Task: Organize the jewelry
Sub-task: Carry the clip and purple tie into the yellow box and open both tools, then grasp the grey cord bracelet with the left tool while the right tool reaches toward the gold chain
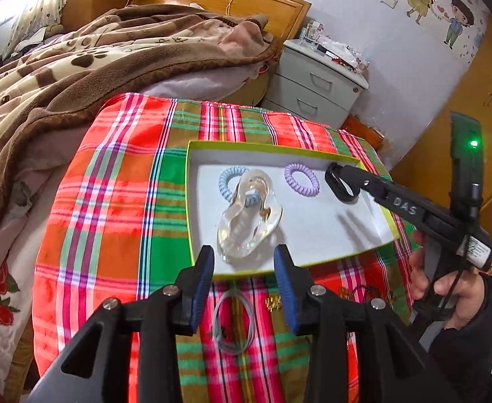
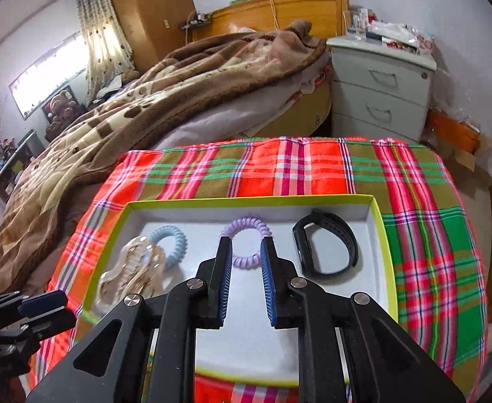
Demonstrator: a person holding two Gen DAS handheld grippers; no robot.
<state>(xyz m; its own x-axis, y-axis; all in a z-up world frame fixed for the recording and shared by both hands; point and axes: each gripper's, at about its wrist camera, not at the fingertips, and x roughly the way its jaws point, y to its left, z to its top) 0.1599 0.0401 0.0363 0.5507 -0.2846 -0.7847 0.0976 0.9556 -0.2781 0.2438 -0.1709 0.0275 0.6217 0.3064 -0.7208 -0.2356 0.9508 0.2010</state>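
A shallow box (image 1: 313,228) with a yellow-green rim and white floor lies on the plaid cloth. In it are a blue spiral hair tie (image 1: 227,181), a clear claw clip (image 1: 249,218) lying partly over that tie, a purple spiral hair tie (image 1: 301,178) and a black wristband (image 1: 341,183). My left gripper (image 1: 242,255) stands open over the box's near edge, the clip just beyond its fingertips. My right gripper (image 2: 246,245) is open above the box (image 2: 377,268) with nothing between its pads. The purple tie (image 2: 246,241) shows past them, and the wristband (image 2: 326,245) lies free to their right.
On the cloth in front of the box lie a thin grey hair loop (image 1: 234,322), small gold pieces (image 1: 273,302) and a dark chain (image 1: 363,294). A bed with a brown blanket (image 1: 78,67) borders the left, and a white nightstand (image 1: 316,84) stands behind.
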